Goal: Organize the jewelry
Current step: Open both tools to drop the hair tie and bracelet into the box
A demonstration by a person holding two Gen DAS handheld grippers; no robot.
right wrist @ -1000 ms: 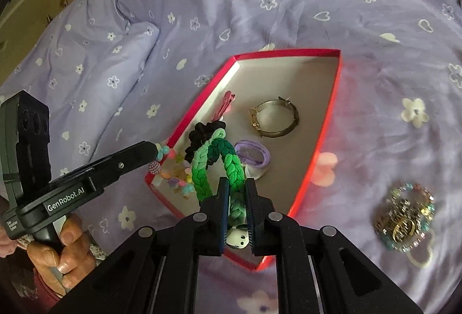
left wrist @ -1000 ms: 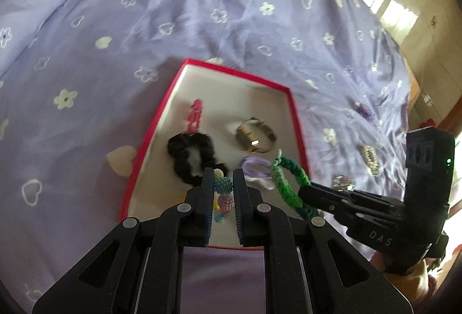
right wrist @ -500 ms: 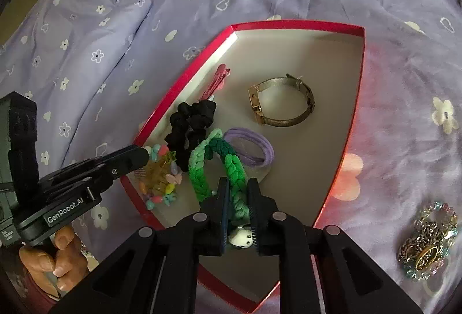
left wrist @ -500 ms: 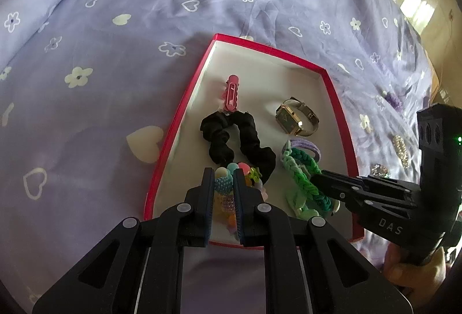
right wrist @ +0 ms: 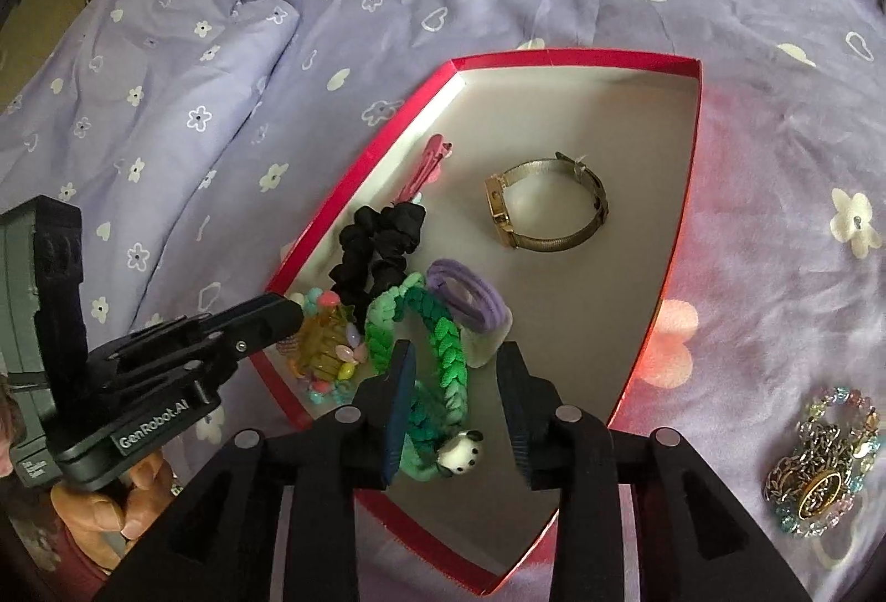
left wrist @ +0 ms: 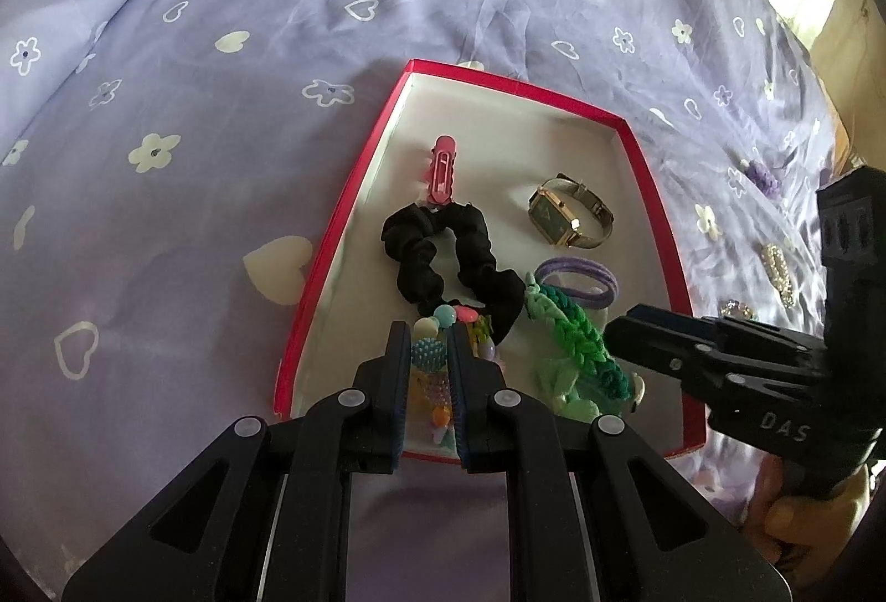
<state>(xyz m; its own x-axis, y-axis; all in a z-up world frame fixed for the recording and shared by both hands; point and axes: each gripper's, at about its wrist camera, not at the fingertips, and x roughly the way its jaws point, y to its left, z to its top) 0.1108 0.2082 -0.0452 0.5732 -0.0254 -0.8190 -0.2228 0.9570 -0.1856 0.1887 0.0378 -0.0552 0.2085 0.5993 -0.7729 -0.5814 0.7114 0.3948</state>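
My left gripper (left wrist: 431, 353) is pinched on the beaded bracelet (left wrist: 429, 358), holding it low over the near left corner of the red box (left wrist: 354, 192). My right gripper (right wrist: 454, 402) stands spread wide, its jaws either side of the green braided bracelet (right wrist: 443, 353), which lies loose on the box floor with its small panda charm (right wrist: 458, 455) toward me.

I judge the beaded bracelet to be light and floppy: a strand of hard, smooth beads that sags and swings from wherever it is pinched. The beads look slippery, so I would rather grip across a cluster than on a single round one. Its hanging part points down toward the box floor; I cannot tell its full loop shape, since my own fingers hide much of it.

The green braid looks soft, springy and light, with a woven surface that should grip well. In the right wrist view its loop runs lengthwise away from me, toward the purple hair tie (right wrist: 465, 297) and the black scrunchie (right wrist: 382, 242), which it touches. If I take it again, the braid's side is the place, not the charm, which seems hard and possibly breakable.

The watch (right wrist: 545, 209) and pink hair clip (left wrist: 441, 170) lie farther back in the box, apart from both grippers.
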